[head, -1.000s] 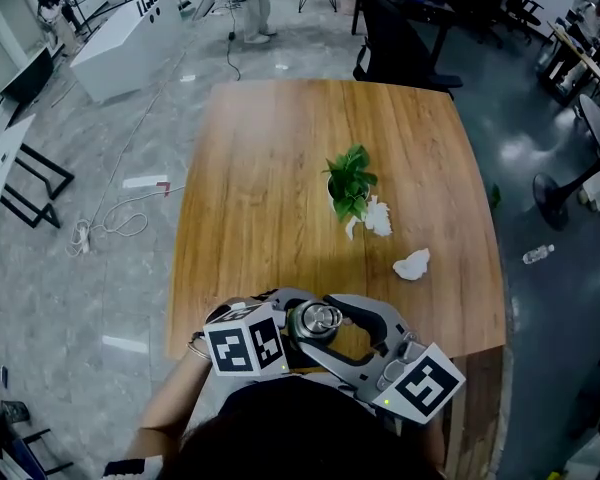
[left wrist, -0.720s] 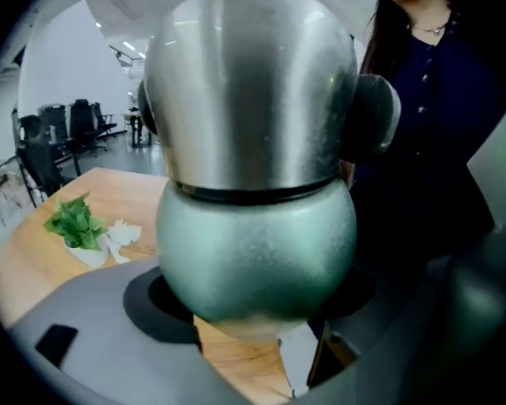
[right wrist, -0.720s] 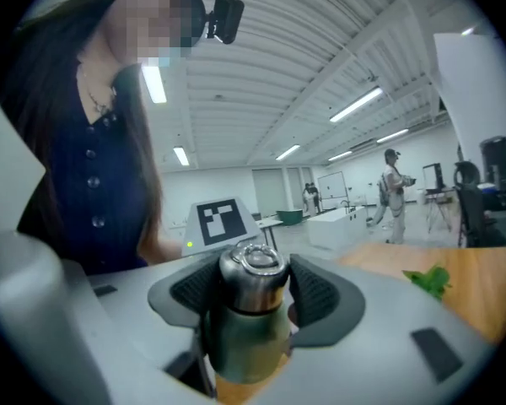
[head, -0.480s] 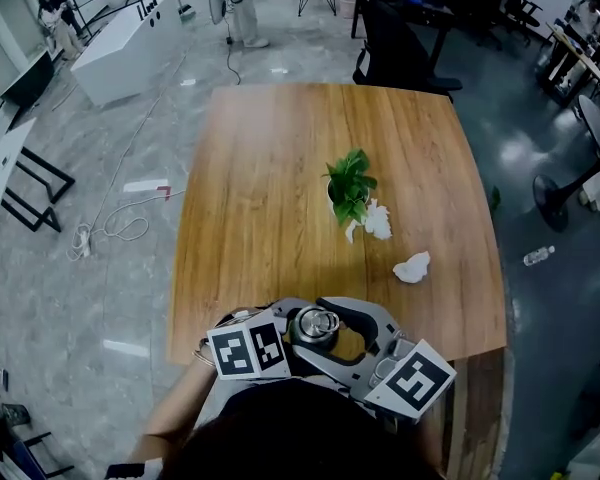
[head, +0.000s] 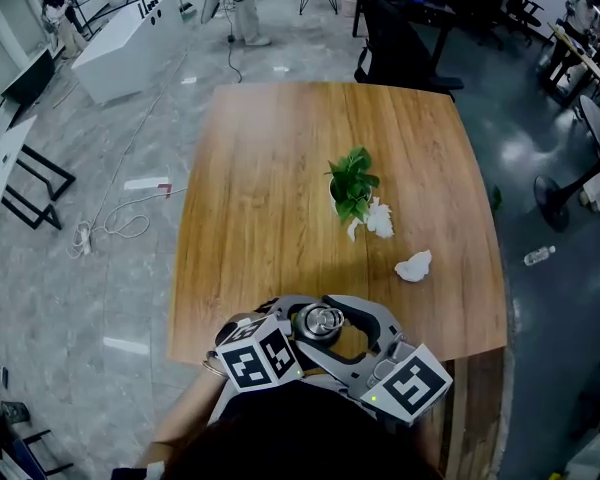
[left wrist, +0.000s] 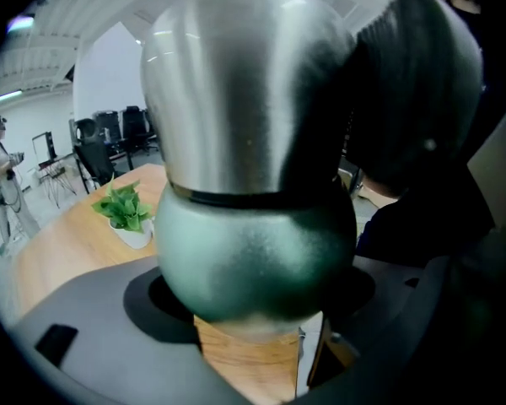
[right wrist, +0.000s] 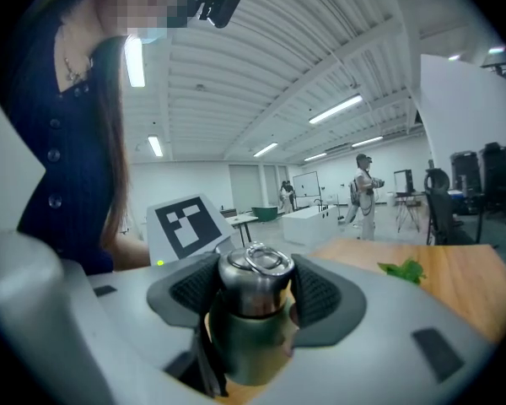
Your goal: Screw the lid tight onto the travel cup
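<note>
Gripping lid (right wrist: 255,275) | right gripper (right wrist: 255,300) closed | left gripper (left wrist: 257,332) clamps travel cup (left wrist: 253,251)

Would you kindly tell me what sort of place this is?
Probably an open-plan office or lab: black office chairs, a white counter, loose cables on the polished floor, and ceiling strip lights.

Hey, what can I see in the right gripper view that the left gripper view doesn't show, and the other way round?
Only the right gripper view shows the ring on top of the steel lid, the right gripper closed on that lid, and a marker cube behind it. Only the left gripper view shows the left gripper closed around the travel cup at its round green body, and the plant's white pot. Both show the cup, the green leaves and the wooden table.
</note>
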Available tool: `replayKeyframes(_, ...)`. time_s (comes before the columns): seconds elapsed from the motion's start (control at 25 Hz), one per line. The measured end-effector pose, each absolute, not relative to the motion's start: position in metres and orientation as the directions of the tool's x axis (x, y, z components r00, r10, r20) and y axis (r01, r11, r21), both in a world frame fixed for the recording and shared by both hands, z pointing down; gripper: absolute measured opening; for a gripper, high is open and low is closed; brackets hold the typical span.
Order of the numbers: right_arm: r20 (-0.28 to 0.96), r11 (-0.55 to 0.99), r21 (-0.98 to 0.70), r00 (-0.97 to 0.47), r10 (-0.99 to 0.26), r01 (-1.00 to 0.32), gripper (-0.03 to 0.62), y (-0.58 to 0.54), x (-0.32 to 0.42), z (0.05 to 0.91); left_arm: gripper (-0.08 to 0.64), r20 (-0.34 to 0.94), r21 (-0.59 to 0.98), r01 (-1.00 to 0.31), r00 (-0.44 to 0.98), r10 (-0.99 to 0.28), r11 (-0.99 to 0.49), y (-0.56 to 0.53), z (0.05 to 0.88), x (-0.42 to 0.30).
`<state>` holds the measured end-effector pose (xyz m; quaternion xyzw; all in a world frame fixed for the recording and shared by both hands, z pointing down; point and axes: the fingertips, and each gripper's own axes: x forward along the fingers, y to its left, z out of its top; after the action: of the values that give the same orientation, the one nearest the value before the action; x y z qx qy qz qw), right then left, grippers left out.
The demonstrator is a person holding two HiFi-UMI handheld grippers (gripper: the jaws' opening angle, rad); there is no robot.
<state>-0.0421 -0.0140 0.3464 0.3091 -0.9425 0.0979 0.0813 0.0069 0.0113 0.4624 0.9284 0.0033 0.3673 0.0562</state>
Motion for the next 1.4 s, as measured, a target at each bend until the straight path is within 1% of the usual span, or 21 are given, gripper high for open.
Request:
replayKeyframes(0.24, 0.2, 0.752, -0.139, -0.762, -0.616, -0.645, 0.252, -0.018, -0.04, 0.347, 0.385, 0.631, 0.086, -0.178, 0.771, -0.085, -0.98, -0.002, 0.461, 0.005)
replayKeyframes(0.4, 0.212, 0.756, -0.078, -0.751, -0.625, -0.65, 0.252, -0.013, -0.041, 0.345, 0.385, 0.617, 0.028, -0.211, 0.772, -0.149, -0.977, -0.005, 0.46, 0.002)
replayKeyframes(0.56, 0.255, 0.755, -0.008, -0.732, -0.632, -0.655, 0.253, -0.01, -0.04, 0.343, 0.385, 0.611, -0.033, -0.235, 0.765, -0.205, -0.972, -0.008, 0.458, 0.0)
replayKeyframes(0.64, 0.247, 0.743, -0.049, -0.728, -0.639, -0.668, 0.256, -0.01, -0.036, 0.34, 0.385, 0.609, -0.038, -0.248, 0.762, -0.219, -0.968, -0.009, 0.459, -0.002)
replayKeyframes(0.76, 0.215, 0.706, -0.152, -0.72, -0.66, -0.692, 0.264, -0.01, -0.022, 0.333, 0.385, 0.594, -0.004, -0.295, 0.768, -0.239, -0.956, -0.014, 0.46, -0.009)
replayKeyframes(0.88, 0.214, 0.652, -0.135, -0.665, -0.716, -0.746, 0.264, -0.016, -0.002, 0.334, 0.385, 0.581, 0.012, -0.352, 0.764, -0.28, -0.936, -0.022, 0.457, -0.021)
replayKeyframes(0.96, 0.242, 0.591, -0.118, -0.6, -0.762, -0.798, 0.262, -0.021, 0.014, 0.342, 0.385, 0.586, 0.02, -0.401, 0.747, -0.315, -0.916, -0.027, 0.455, -0.03)
replayKeyframes(1.16, 0.419, 0.418, -0.159, -0.445, -0.792, -0.894, 0.256, -0.025, 0.049, 0.392, 0.385, 0.598, 0.091, -0.497, 0.72, -0.352, -0.863, -0.034, 0.462, -0.044)
replayKeyframes(1.2, 0.443, 0.374, -0.166, -0.408, -0.798, -0.912, 0.243, -0.025, 0.056, 0.4, 0.385, 0.604, 0.096, -0.506, 0.714, -0.354, -0.857, -0.033, 0.465, -0.046)
replayKeyframes(1.24, 0.464, 0.327, -0.17, -0.368, -0.806, -0.93, 0.206, -0.026, 0.062, 0.408, 0.385, 0.613, 0.095, -0.513, 0.705, -0.355, -0.853, -0.033, 0.468, -0.047)
replayKeyframes(1.28, 0.483, 0.282, -0.171, -0.33, -0.811, -0.944, 0.132, -0.025, 0.067, 0.415, 0.385, 0.622, 0.092, -0.517, 0.697, -0.357, -0.851, -0.032, 0.47, -0.049)
replayKeyframes(1.32, 0.503, 0.249, -0.172, -0.302, -0.81, -0.953, 0.076, -0.025, 0.07, 0.423, 0.385, 0.629, 0.088, -0.52, 0.691, -0.358, -0.85, -0.031, 0.471, -0.049)
replayKeyframes(1.4, 0.544, 0.22, -0.165, -0.275, -0.793, -0.961, 0.06, -0.023, 0.071, 0.437, 0.385, 0.635, 0.085, -0.521, 0.685, -0.357, -0.849, -0.03, 0.471, -0.048)
